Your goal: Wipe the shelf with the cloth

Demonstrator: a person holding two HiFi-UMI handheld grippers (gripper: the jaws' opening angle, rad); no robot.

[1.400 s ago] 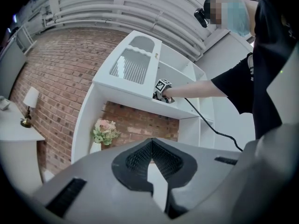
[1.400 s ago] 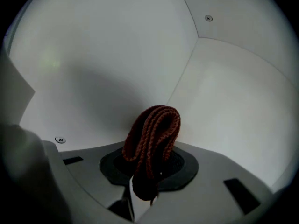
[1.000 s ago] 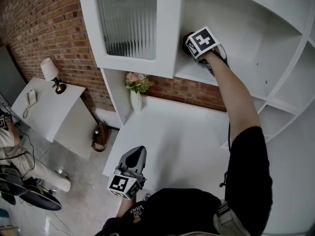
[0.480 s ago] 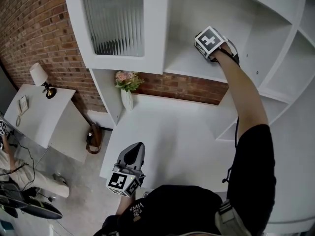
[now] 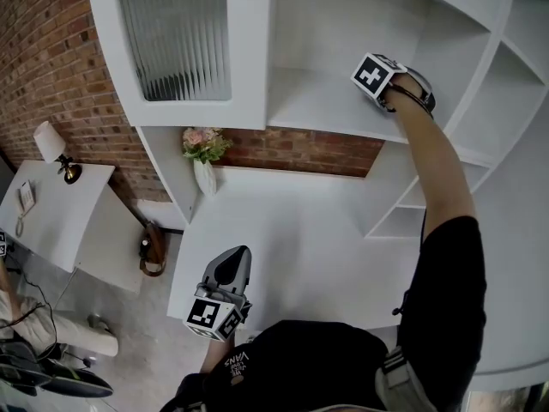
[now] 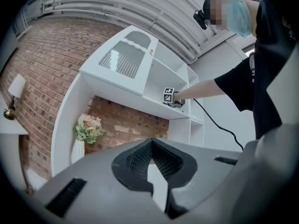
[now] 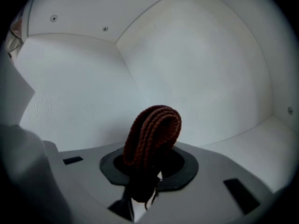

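The white shelf (image 5: 313,106) runs under a cabinet. My right gripper (image 5: 378,77) rests on the shelf's right part, near the back corner. It is shut on a folded reddish-brown knitted cloth (image 7: 156,127), which sticks out between the jaws of the right gripper (image 7: 150,161) towards the white shelf walls (image 7: 196,64). The left gripper view shows the right gripper (image 6: 171,97) low on the shelf board. My left gripper (image 5: 232,266) hangs low over the white desk's front edge. Its jaws are shut with nothing between them (image 6: 152,143).
A cabinet door with ribbed glass (image 5: 176,37) stands left of the shelf. A vase of flowers (image 5: 202,157) sits on the white desk (image 5: 292,230) below. Open compartments (image 5: 403,204) lie at right. A side table with a lamp (image 5: 51,144) stands at left.
My right gripper has slid to the right along the shelf with the cloth, from the left end towards the right corner. The left gripper has stayed put.
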